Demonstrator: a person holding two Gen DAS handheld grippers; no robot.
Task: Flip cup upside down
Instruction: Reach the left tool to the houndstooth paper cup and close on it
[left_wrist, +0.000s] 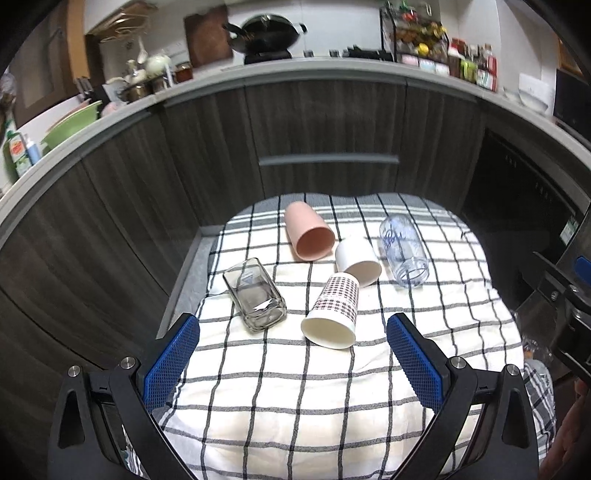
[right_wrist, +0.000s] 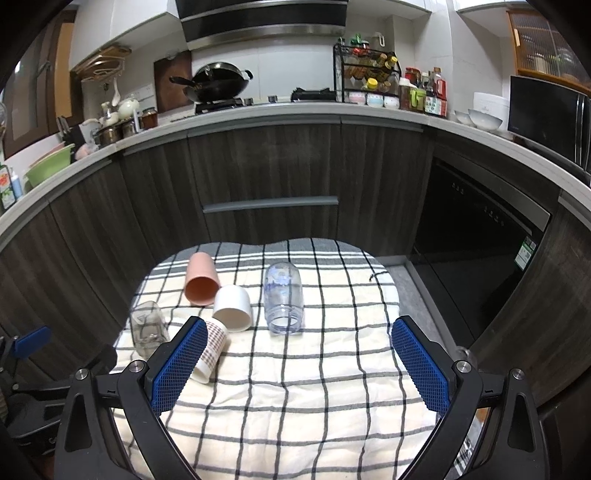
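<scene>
The patterned paper cup (left_wrist: 332, 312) is seen lying on its side, mouth toward the near edge, just ahead of the left gripper (left_wrist: 291, 334). Both sets of tongs are spread wide, nothing pinched; the right gripper (right_wrist: 299, 338) is set further right, nearer the clear plastic cup (right_wrist: 282, 299)

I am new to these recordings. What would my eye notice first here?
Five cups lie tipped on a checked cloth: a pink cup at the back, a patterned paper cup nearest. The left hand-held gripper and right hand-held gripper are both open, holding nothing.

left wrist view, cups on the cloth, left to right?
Square glass → pink cup → patterned paper cup → white cup → clear bottle-like cup, all lying on their sides on the checked cloth.
</scene>
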